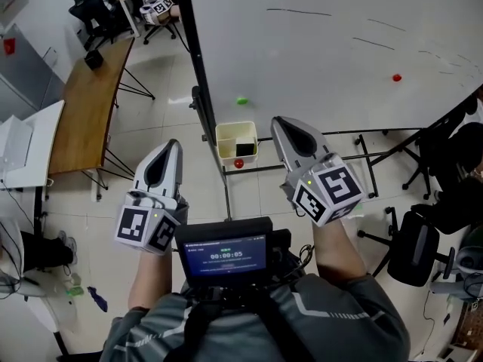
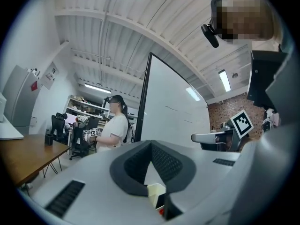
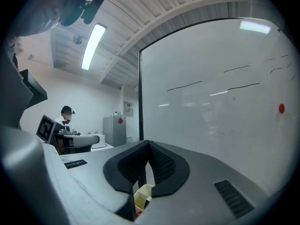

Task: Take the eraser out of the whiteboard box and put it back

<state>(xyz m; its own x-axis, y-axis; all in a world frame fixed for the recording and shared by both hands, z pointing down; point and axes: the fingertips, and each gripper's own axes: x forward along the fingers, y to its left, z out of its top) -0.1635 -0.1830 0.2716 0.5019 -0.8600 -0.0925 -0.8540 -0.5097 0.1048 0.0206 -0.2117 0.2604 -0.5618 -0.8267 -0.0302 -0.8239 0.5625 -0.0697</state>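
Pale floor tiles run under a free-standing whiteboard (image 1: 339, 36), with a long wooden desk (image 1: 87, 104) off to the left.

The left gripper (image 1: 171, 146) has its jaws brought together at the tips with nothing between them; its own view shows the dark pads (image 2: 164, 161) meeting in a point. The right gripper (image 1: 284, 126) is closed and empty in the same way. Both point level toward the board, one on each side of the whiteboard box (image 1: 221, 146) and short of it.

That box is a small cream open-topped tray fixed at the board's lower edge. The eraser (image 1: 244, 148) is its only visible content, a black block in the right half, against the wall nearest the right gripper. A red magnet (image 1: 239, 164) sits just under the box, and a green magnet (image 1: 242, 101) sits on the board above it.

The eraser is probably light, with a stiff body and a soft felt face. A pinch across its narrow hard sides from above should hold without slipping. The box walls leave little room, so the jaws need to open only slightly wider than the block.
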